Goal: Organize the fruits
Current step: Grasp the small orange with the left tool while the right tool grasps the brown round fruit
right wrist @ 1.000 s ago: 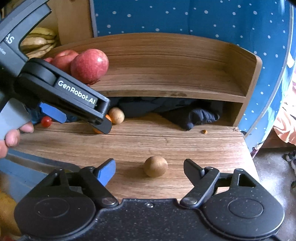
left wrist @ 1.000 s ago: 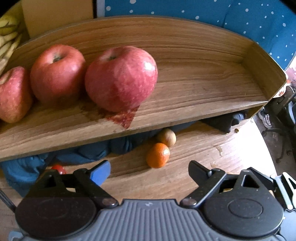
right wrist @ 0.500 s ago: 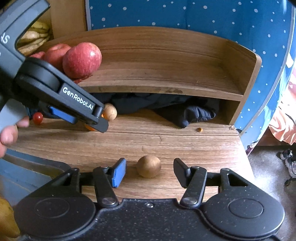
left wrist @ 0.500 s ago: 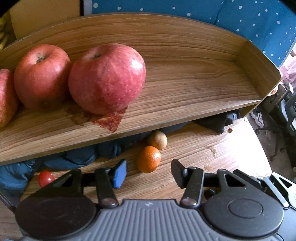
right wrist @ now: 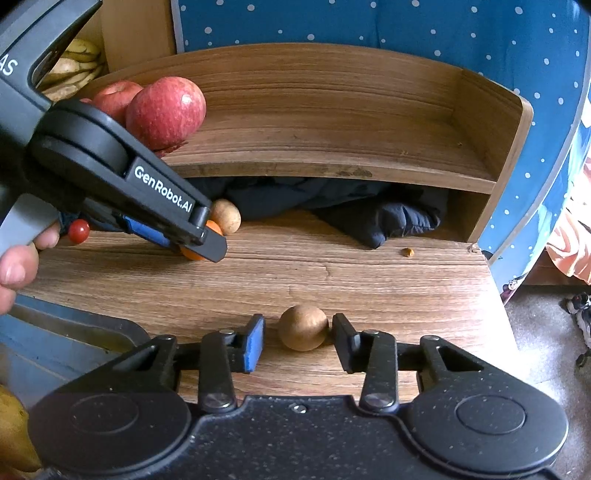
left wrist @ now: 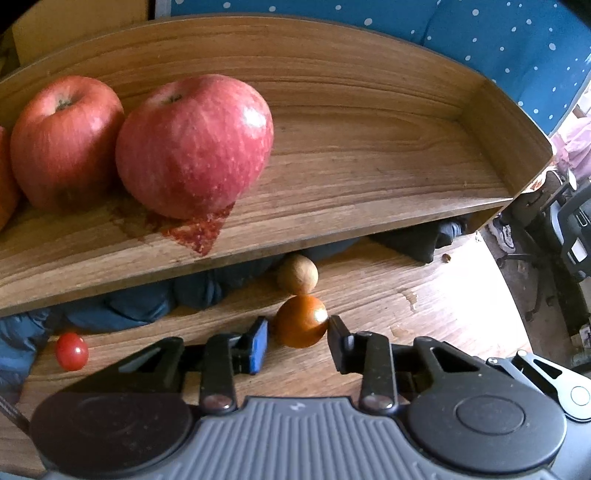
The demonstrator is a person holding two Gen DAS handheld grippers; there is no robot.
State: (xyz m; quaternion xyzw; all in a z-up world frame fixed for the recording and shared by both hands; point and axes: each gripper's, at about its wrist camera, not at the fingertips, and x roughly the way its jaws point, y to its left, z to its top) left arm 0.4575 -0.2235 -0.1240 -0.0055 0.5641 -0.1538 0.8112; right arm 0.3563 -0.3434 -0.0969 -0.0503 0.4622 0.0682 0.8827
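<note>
Fruits lie on the wooden desk (right wrist: 369, 273): a small orange (left wrist: 301, 322) sits between the left gripper (left wrist: 297, 338) pads, which have just been closing and now touch it. The right gripper (right wrist: 298, 338) has likewise been closing around a brown round fruit (right wrist: 303, 327), a sliver of gap still visible at each pad.

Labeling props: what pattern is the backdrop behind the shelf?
Blue backdrop with small white polka dots; clearest in the right wrist view.
</note>
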